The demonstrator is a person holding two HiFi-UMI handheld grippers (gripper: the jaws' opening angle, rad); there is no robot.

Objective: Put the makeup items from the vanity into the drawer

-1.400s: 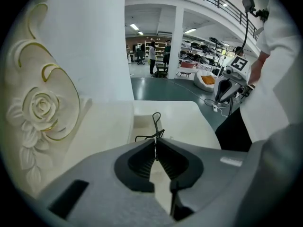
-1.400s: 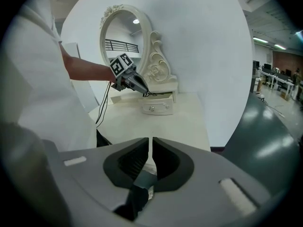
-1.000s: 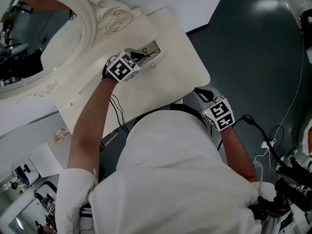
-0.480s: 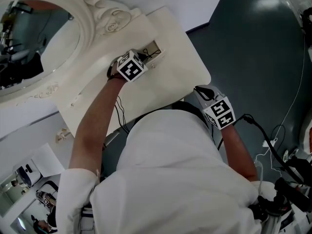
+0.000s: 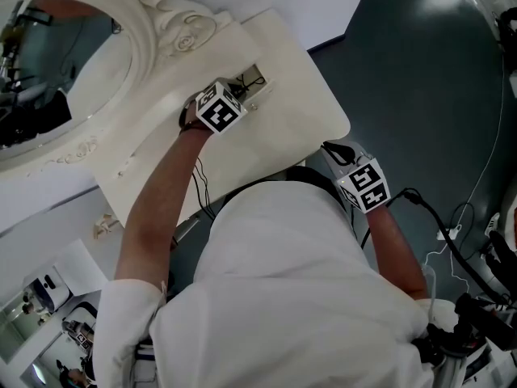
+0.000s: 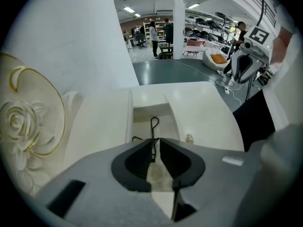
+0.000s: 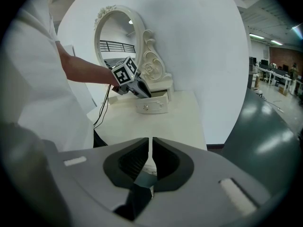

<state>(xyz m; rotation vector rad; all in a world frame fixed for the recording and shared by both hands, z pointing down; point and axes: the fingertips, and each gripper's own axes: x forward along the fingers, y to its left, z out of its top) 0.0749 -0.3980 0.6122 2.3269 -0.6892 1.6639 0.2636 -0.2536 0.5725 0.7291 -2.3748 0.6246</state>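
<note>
A small open drawer (image 5: 257, 78) sits on the white vanity top (image 5: 291, 111), beside the carved mirror frame. A thin black wiry item (image 6: 154, 126) lies in the drawer (image 6: 142, 118), and its near end runs into the slit between my left gripper's (image 6: 155, 146) jaws. Those jaws are opening and the pads stand just off the wire. In the head view the left gripper (image 5: 241, 94) hangs over the drawer. My right gripper (image 5: 338, 153) is held off the vanity's front edge, shut and empty (image 7: 151, 156). It looks at the drawer front (image 7: 152, 106) and the left gripper (image 7: 143, 91).
An oval mirror (image 5: 48, 63) in an ornate white frame stands behind the drawer. A black cable (image 5: 196, 186) hangs off the vanity's near edge by my left arm. Dark floor (image 5: 428, 79) lies to the right. People and shelving show far off in the hall.
My left gripper has slid a little to the right, closer over the drawer. The right gripper has stayed where it was.
</note>
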